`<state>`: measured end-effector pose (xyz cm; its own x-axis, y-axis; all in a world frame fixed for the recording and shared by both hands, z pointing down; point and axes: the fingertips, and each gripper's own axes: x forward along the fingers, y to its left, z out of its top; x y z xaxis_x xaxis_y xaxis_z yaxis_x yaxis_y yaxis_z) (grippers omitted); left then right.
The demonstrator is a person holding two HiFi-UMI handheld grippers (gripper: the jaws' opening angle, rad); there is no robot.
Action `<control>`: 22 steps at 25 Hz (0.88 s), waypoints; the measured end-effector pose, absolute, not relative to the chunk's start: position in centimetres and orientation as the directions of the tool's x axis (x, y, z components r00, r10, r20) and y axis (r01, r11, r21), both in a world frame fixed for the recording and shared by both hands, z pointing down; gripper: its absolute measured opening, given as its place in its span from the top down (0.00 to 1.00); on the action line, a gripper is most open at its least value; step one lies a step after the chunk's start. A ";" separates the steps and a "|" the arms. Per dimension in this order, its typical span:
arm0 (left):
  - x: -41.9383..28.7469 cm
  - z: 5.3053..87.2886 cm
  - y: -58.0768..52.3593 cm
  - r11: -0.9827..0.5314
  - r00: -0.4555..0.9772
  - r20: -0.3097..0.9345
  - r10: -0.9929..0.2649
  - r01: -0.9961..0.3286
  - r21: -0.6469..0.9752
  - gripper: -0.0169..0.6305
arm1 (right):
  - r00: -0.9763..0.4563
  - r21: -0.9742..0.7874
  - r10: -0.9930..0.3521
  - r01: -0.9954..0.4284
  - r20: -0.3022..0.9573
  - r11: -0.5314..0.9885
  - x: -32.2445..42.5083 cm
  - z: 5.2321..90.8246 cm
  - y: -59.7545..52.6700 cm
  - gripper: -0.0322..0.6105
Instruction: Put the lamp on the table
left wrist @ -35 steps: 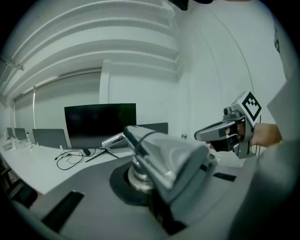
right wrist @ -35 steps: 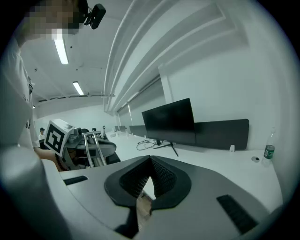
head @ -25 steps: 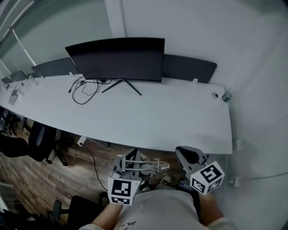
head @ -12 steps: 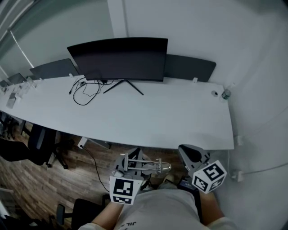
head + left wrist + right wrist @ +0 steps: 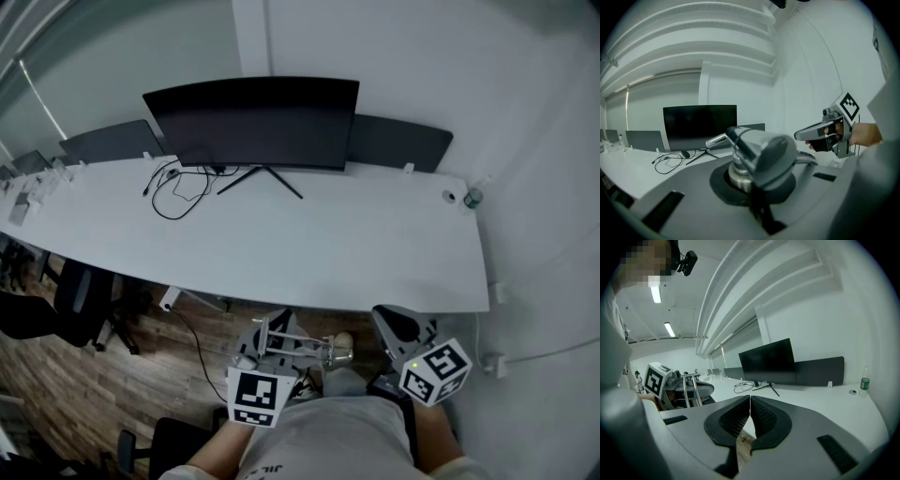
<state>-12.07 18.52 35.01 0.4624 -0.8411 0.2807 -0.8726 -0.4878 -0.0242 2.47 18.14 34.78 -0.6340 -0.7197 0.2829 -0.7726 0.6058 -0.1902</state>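
Note:
A silver metal desk lamp (image 5: 314, 347) with thin rod arms is held in front of my body, below the near edge of the white table (image 5: 281, 248). My left gripper (image 5: 267, 339) is shut on it. In the left gripper view the lamp's head (image 5: 761, 152) fills the space over the jaws. My right gripper (image 5: 398, 323) hovers to the lamp's right, shut with nothing in it; its ribbed pads (image 5: 761, 416) meet in the right gripper view. From there the left gripper with the lamp's rods (image 5: 689, 390) shows at the left.
A large black monitor (image 5: 253, 122) stands at the table's back, with dark divider panels (image 5: 398, 142) behind it and a black cable (image 5: 178, 192) at its left. A small bottle (image 5: 472, 199) sits at the far right corner. Office chairs (image 5: 56, 309) stand on the wood floor at the left.
The table and monitor sit slightly further right in the head view. Both grippers keep their pose before my body, the lamp still gripped. A shoe now shows under the lamp head.

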 end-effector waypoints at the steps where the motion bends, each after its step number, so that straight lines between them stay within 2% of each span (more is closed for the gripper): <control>1: -12.1 35.1 18.3 -0.487 0.461 0.281 -0.841 -0.873 -0.023 0.97 | -0.634 -0.193 -0.720 -0.772 0.282 0.605 2.5 34.9 17.8 0.90; 22: -10.2 35.0 7.1 -0.410 0.388 0.289 -0.875 -0.912 -0.017 0.97 | -0.705 -0.210 -0.656 -0.708 0.268 0.675 4.2 34.8 4.3 0.90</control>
